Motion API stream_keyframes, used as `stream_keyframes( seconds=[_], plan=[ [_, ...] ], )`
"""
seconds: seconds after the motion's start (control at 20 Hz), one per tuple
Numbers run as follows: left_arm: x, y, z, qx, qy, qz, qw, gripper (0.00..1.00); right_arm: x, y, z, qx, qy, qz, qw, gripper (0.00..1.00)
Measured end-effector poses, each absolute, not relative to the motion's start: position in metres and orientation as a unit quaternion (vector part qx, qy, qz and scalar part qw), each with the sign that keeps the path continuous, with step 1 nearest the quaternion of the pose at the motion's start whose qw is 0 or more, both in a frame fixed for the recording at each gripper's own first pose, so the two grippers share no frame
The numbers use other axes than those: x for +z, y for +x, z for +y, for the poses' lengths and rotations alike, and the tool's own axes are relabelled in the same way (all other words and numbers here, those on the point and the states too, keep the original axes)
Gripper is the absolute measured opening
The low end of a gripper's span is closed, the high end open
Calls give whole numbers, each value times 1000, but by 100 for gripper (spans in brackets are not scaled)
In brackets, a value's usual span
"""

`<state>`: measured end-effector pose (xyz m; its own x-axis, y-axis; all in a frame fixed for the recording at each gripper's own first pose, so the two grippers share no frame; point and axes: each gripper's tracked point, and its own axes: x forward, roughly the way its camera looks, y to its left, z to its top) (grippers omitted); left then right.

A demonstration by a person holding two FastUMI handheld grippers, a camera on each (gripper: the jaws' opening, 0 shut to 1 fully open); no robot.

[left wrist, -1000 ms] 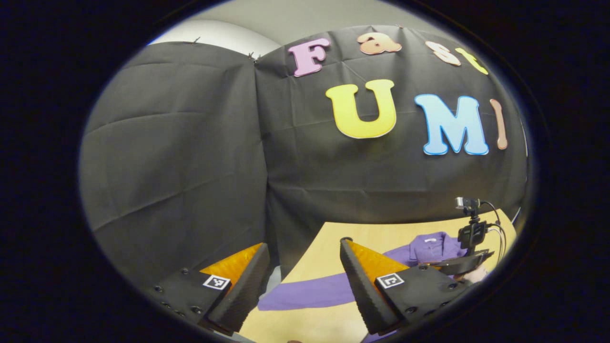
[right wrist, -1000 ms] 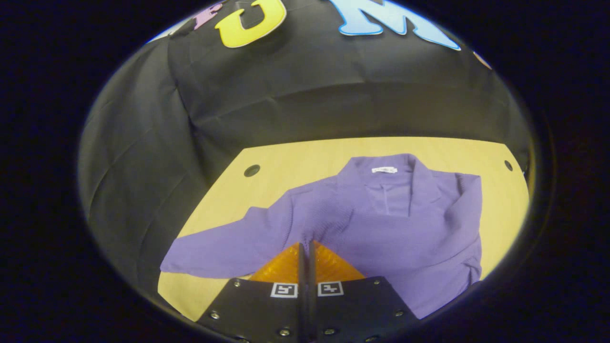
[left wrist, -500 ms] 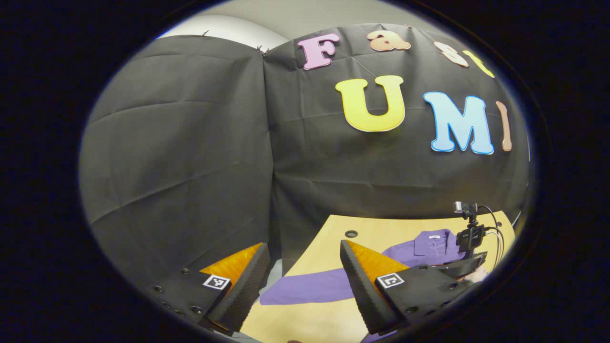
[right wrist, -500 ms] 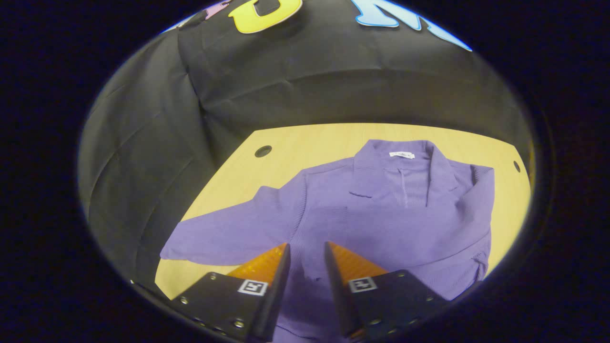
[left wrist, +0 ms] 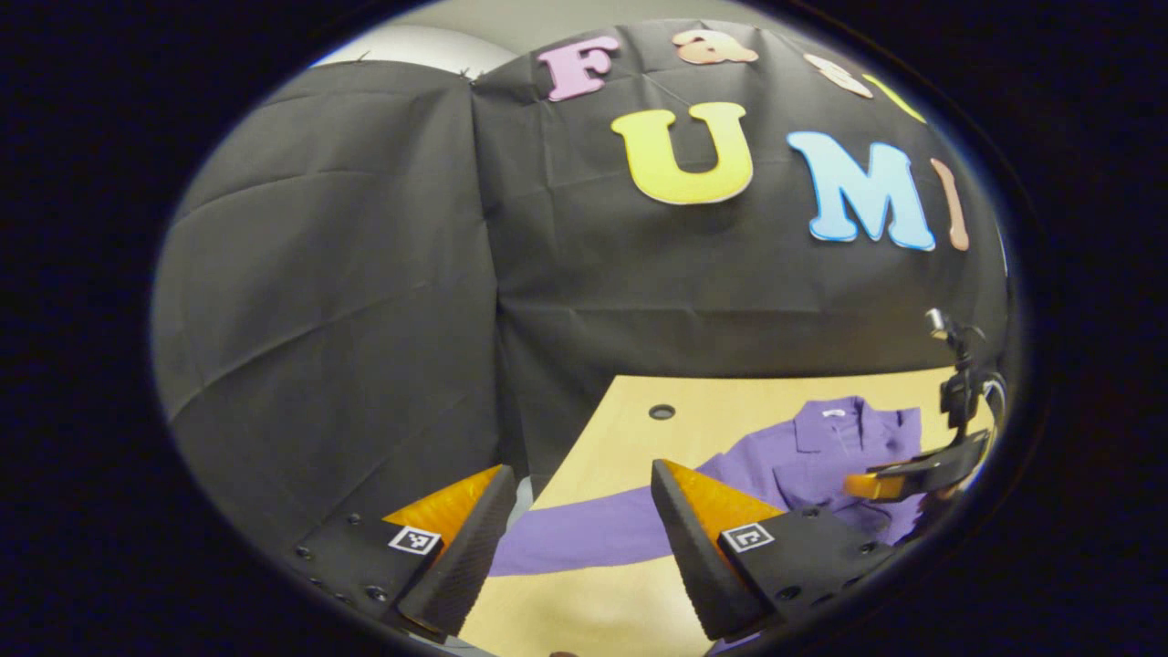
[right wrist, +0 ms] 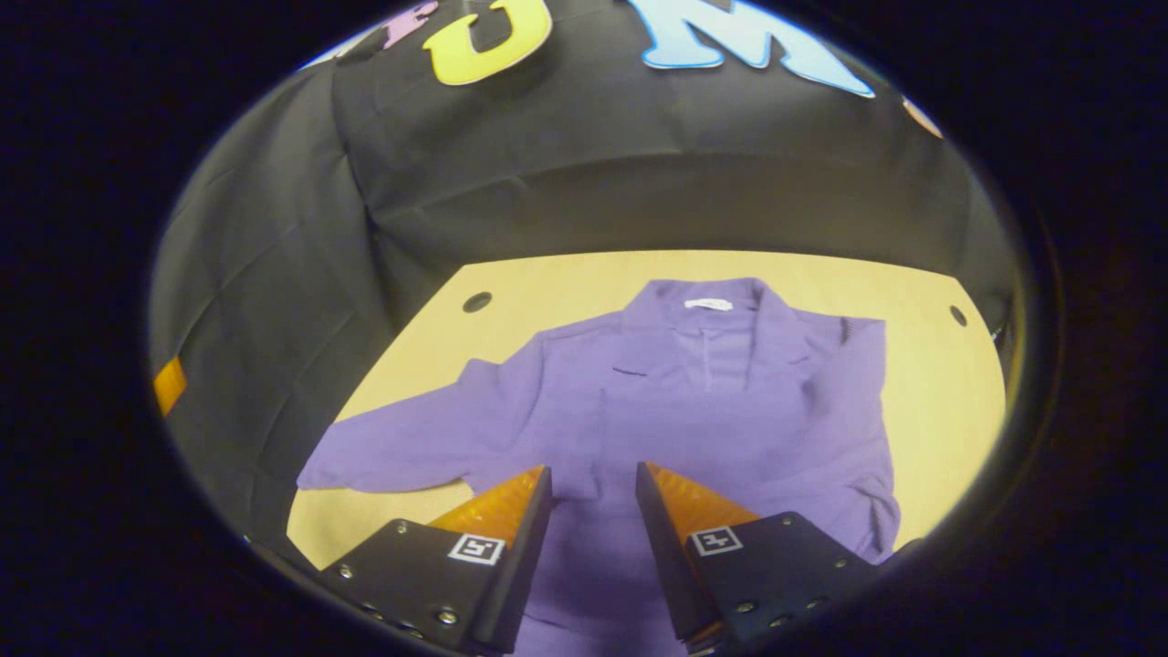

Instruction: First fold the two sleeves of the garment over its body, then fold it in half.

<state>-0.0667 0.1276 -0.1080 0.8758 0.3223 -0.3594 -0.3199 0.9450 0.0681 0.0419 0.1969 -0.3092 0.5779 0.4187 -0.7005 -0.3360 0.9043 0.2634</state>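
Black wedge-shaped bodies on each hand-held gripper [right wrist: 593, 484], studded with silver screws, bearing small square black-and-white markers.

Left gripper [left wrist: 579, 479] agape (sleeve [left wrist: 593, 538] below)

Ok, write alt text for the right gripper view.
A purple collared shirt lies on a wooden table, one sleeve stretched out sideways, the other folded over its body. The open right gripper hovers above its lower half.
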Motion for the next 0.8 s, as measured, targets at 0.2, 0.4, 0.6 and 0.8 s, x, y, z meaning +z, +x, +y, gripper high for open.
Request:
stream_keyframes(
  seconds=[0.2,0.4,0.6,0.8],
  plan=[
    [-129,-64,120,146,-9,219,965,94,-317,17,133,164,51,419,892,59],
    [-150,-62,122,148,-17,249,957,94,-323,-21,66,109,59,437,891,59],
    [-187,-58,139,167,-21,284,944,96,-323,-63,8,54,83,456,885,59],
    [-240,-55,159,179,-30,325,928,96,-328,-97,-32,13,93,473,876,59]
  ],
)
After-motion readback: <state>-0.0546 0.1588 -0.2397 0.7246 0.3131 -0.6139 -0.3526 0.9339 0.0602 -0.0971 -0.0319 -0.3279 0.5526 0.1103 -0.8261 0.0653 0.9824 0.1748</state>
